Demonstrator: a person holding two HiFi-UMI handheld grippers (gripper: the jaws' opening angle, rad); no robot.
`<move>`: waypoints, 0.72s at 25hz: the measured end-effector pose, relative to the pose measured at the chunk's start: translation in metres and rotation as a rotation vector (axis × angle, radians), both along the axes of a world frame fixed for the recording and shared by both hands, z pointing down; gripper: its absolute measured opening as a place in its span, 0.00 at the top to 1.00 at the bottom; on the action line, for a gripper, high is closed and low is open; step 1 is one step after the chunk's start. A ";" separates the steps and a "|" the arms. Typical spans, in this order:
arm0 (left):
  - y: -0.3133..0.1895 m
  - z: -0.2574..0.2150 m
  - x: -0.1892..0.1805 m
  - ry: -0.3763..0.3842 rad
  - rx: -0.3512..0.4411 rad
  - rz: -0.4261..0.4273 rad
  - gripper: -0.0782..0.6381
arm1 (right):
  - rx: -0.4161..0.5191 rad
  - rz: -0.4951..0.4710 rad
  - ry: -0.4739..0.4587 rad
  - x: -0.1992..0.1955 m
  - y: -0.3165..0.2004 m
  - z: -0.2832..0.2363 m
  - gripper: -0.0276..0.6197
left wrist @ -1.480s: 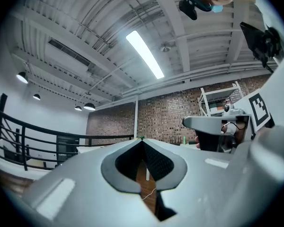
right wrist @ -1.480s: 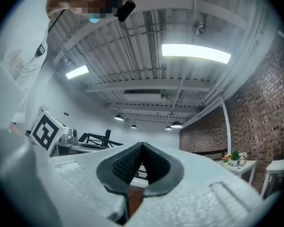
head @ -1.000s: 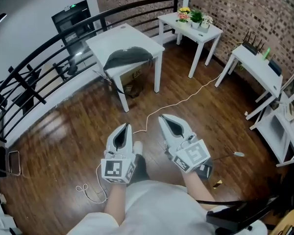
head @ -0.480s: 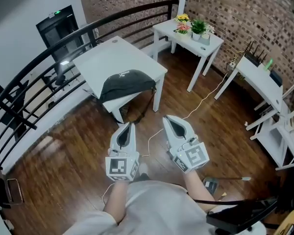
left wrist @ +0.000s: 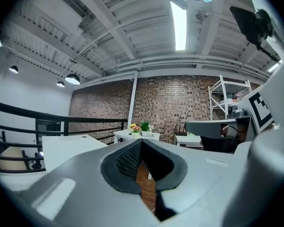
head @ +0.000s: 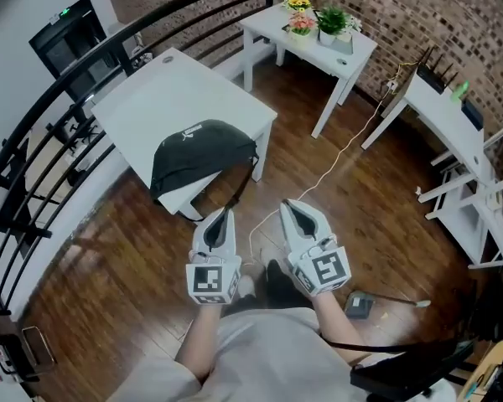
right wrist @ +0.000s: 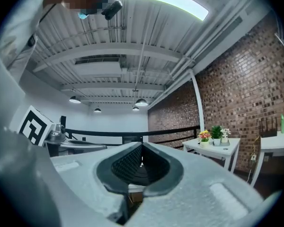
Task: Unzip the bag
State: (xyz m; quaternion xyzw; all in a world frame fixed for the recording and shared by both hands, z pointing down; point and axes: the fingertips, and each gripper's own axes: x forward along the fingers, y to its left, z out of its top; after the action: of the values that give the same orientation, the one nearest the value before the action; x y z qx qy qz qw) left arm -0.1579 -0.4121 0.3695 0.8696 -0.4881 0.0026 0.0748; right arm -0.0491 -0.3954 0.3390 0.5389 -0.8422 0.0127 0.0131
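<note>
Left hand-held gripper [head: 221, 218] and right hand-held gripper [head: 292, 211] closed, empty; black bag [head: 199, 151] on white table [head: 155, 97] ahead; cable [head: 336, 161] nearby

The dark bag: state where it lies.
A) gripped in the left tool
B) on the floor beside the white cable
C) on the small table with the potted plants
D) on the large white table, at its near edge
D: the head view shows the dark bag lying on the large white table, slumped at the edge nearest the person, with its strap hanging down toward the floor.
</note>
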 end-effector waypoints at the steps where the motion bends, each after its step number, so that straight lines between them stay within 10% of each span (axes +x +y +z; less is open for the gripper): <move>1: -0.009 0.009 0.006 -0.003 -0.017 0.005 0.87 | -0.014 0.003 0.014 0.005 -0.009 0.011 0.97; 18: -0.146 0.228 0.066 -0.092 -0.308 -0.042 0.87 | -0.313 -0.082 0.231 0.047 -0.188 0.288 0.84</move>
State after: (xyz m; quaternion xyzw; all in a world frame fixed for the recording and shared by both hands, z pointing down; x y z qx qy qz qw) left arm -0.0921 -0.5582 0.5977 0.8365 -0.5029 0.1157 0.1845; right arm -0.0023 -0.5831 0.6268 0.4935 -0.8441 0.0809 0.1936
